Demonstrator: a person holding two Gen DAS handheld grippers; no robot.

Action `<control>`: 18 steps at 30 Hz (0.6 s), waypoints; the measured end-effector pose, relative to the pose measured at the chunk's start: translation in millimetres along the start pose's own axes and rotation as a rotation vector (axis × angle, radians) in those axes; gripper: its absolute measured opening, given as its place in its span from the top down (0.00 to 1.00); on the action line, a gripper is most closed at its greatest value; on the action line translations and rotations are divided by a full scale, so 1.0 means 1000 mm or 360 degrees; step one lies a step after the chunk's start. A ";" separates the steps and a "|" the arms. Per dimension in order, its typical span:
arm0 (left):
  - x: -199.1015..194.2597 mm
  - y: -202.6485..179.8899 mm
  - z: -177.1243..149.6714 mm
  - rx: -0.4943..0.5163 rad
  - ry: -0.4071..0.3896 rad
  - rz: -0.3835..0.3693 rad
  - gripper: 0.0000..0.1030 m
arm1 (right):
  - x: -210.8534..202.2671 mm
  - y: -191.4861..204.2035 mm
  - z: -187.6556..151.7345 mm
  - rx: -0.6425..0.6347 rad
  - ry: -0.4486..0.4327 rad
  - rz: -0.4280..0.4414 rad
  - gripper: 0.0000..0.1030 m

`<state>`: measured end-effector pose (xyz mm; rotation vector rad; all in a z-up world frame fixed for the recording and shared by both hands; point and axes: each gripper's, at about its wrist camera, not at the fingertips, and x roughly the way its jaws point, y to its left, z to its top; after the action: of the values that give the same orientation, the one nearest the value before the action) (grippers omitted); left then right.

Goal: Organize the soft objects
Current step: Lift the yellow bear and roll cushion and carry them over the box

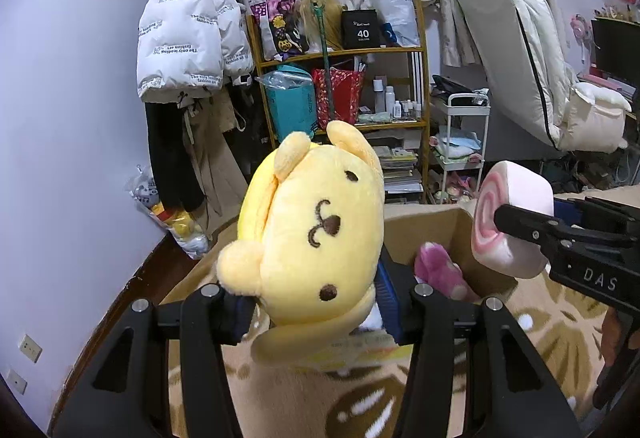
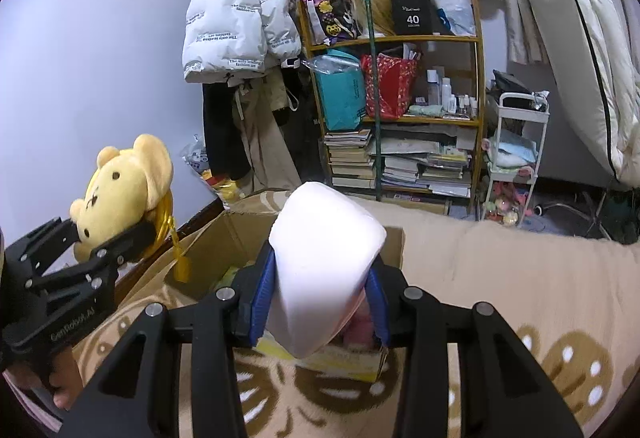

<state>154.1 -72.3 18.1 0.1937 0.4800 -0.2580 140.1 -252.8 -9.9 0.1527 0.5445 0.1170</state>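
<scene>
While both tools hang in the air above the patterned blanket (image 2: 500, 278), each one carries a soft toy over or beside the open cardboard box (image 1: 448, 234) that sits on the bed in the middle of the scene. Half spread, the left gripper (image 1: 316, 302) has its blue pads pressed against the lower part of the yellow bear plush (image 1: 316, 222), whose face tilts sideways and whose body bulges well above the fingers. Drawn in as far as it goes, the right gripper (image 2: 320, 302) squeezes the pink-and-white swirl cushion (image 2: 324, 266), which stands up out of the jaws and, seen from the left camera, hangs to the right of the bear. A purple plush (image 1: 440, 270) already lies inside the box, so judging by that, the box is where the soft things are meant to go. From here the main risk looks like slippage: the bear is held low and off-centre, so its top-heavy bulk could pivot or slide out if the hand tips or swings. A yellow strap with a tag (image 2: 176, 250) dangles from the bear on the far left and could catch on the box flap. Both toys also sit near each other, so lowering them together might make them collide or land on the rim instead of inside.
</scene>
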 end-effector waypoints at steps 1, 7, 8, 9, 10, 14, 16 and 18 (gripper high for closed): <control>0.005 0.001 0.001 -0.0009 0.0003 -0.0005 0.52 | 0.004 -0.002 0.002 -0.0004 0.0005 0.0003 0.57; 0.034 0.003 -0.004 -0.0036 0.0067 -0.0044 0.51 | 0.028 -0.013 0.004 -0.0013 0.0015 0.0029 0.56; 0.040 0.004 -0.007 -0.0048 0.0090 -0.0047 0.51 | 0.030 -0.014 0.002 -0.0005 0.0016 0.0040 0.55; 0.045 0.004 -0.011 -0.0050 0.0108 -0.0044 0.51 | 0.034 -0.017 0.000 0.0012 0.0019 0.0054 0.55; 0.047 0.004 -0.015 -0.0050 0.0117 -0.0043 0.51 | 0.038 -0.018 -0.003 0.0031 0.0028 0.0067 0.55; 0.061 0.004 -0.028 -0.0057 0.0181 -0.0061 0.50 | 0.055 -0.022 -0.014 0.0063 0.0081 0.0092 0.55; 0.066 0.004 -0.032 -0.0070 0.0202 -0.0065 0.50 | 0.060 -0.021 -0.018 0.0045 0.0100 0.0076 0.55; 0.070 0.004 -0.033 -0.0071 0.0217 -0.0064 0.48 | 0.064 -0.023 -0.021 0.0062 0.0117 0.0088 0.51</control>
<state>201.1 -74.5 -44.2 0.1588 0.6245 -0.2740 184.5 -263.1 -64.1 0.2019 0.6164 0.1666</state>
